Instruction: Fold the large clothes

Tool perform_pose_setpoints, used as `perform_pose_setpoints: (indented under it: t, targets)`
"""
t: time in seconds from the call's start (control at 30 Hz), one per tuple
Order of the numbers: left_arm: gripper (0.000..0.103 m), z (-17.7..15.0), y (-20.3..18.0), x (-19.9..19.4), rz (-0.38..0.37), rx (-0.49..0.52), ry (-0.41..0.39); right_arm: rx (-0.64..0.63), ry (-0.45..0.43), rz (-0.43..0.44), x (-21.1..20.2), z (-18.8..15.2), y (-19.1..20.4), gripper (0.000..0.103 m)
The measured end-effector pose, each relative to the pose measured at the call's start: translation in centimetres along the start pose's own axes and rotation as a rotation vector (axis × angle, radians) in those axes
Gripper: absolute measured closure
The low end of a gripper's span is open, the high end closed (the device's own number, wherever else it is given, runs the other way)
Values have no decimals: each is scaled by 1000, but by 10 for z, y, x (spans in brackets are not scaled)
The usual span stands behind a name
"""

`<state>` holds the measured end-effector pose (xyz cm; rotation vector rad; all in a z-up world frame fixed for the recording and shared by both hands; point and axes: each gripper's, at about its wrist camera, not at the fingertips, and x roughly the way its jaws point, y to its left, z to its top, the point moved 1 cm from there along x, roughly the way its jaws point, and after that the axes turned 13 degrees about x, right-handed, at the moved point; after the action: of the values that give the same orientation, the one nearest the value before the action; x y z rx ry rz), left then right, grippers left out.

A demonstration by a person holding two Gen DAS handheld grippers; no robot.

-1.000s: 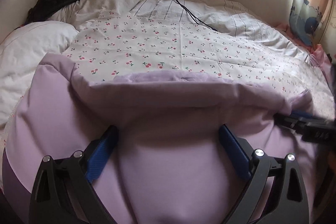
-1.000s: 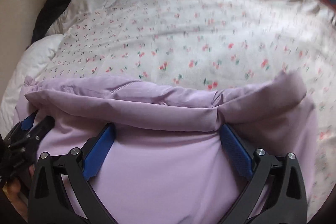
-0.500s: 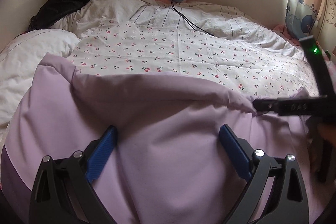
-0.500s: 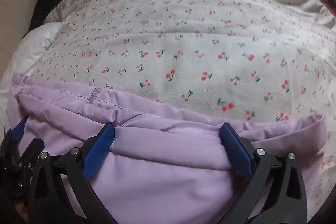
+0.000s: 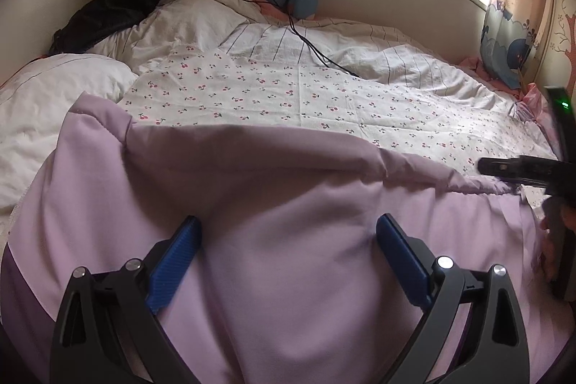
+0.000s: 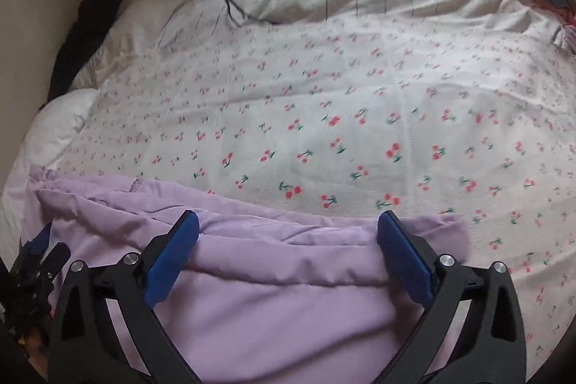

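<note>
- Garment (image 5: 288, 222), lilac, lies bunched on the bed (image 5: 288, 96) under my claws.
- Left claw (image 5: 288, 233) and right claw (image 6: 288, 233) both gape, gripping nothing.
- Risk: slippery fabric may slump, spoiling the fold.

Left gripper (image 5: 288, 236): two matte black finger arms with triangular cut-outs, each tipped with a blue ribbed pad (image 5: 174, 263). Two silver round-head screws sit on each arm near the pad.

Right gripper (image 6: 288, 236): identical build, black arms with triangular cut-outs, blue textured pads (image 6: 403, 258), and paired silver screws.

In the left wrist view, the right unit's black body shows a lit green indicator (image 5: 564, 104). Skin of the hand (image 5: 552, 240) is visible at its handle.
</note>
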<state>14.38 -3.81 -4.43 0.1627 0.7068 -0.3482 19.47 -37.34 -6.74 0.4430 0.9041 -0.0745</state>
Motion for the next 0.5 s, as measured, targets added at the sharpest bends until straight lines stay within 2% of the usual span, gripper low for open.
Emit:
perform_pose_setpoints:
  t: [0.07,0.1,0.13,0.27,0.33,0.43,0.5]
  targets:
    - [10,0,-1,-2,-11,-2,-7,86,47,50,16,-12,-30,7]
    - [10,0,-1,-4,-17,-1,-13,123,51,97,20,-16,-40,7]
    - [10,1,-3,-6,-11,6,-22,126,38,107,15,-15,-41,7]
    - [9,-1,-6,-8,13,23,-35,118,-13,141,-16,-7,-33,7]
    - [9,-1,-6,-11,17,26,-50,122,-98,208,-68,-17,-31,7]
    - [9,-1,-7,-12,16,26,-55,112,-155,170,-89,-48,-45,7]
    - [9,-1,-7,-12,7,23,-55,177,-111,142,-68,-67,-71,7]
